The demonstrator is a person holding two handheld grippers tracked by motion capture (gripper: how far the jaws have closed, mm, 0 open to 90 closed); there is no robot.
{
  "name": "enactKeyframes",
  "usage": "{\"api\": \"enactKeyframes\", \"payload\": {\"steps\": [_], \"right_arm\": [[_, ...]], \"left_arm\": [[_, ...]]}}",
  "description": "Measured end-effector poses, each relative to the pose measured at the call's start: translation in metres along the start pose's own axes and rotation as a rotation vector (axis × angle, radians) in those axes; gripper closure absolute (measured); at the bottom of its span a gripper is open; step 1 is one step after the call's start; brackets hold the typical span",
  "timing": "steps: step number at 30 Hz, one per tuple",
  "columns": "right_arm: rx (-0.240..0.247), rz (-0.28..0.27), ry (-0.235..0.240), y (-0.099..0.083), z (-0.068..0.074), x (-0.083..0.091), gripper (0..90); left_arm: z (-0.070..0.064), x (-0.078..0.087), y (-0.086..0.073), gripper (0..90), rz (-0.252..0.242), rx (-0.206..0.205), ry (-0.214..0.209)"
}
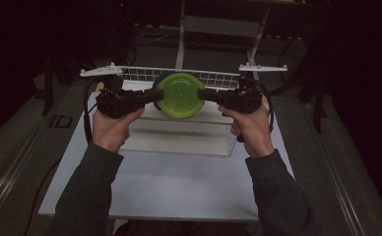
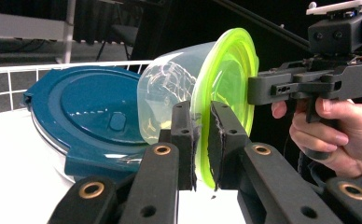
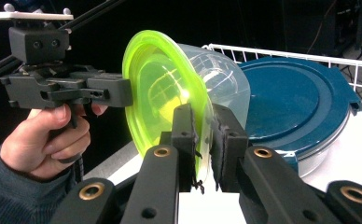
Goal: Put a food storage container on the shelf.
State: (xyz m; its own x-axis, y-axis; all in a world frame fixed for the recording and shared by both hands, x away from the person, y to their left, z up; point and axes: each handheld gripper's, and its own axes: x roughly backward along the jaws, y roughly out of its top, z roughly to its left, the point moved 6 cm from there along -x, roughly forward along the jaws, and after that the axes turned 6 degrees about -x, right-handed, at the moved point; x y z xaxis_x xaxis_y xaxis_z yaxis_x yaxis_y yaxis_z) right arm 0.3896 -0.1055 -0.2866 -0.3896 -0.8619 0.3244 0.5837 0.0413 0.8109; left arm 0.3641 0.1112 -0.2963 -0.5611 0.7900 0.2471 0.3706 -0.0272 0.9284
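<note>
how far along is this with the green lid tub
Done: both grippers, left and right, are clamped on the green lid's rim, and the clear tub is lifted and tipped on its side. In hand: holding it beside the blue-lidded container. Left: setting it down.

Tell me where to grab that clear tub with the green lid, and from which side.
Take the clear tub by the protruding rim of its green lid, from opposite sides. The tub is tipped on its side, so the thin rim stands edge-on. Both the left tool and right tool already pinch it that way.
</note>
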Motion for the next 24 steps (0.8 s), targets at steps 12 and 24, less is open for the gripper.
{"api": "enactKeyframes", "payload": {"steps": [12, 24], "right_arm": [[-0.059, 0.0, -0.01, 0.011, -0.009, -0.008, 76.9], [-0.09, -0.005, -0.081, 0.031, -0.026, -0.025, 73.3]], "left_arm": [[0.01, -0.008, 0.008, 79.4, -0.014, 0.062, 0.01], [0.037, -0.03, 0.025, 75.5, -0.052, 0.095, 0.086]]}}
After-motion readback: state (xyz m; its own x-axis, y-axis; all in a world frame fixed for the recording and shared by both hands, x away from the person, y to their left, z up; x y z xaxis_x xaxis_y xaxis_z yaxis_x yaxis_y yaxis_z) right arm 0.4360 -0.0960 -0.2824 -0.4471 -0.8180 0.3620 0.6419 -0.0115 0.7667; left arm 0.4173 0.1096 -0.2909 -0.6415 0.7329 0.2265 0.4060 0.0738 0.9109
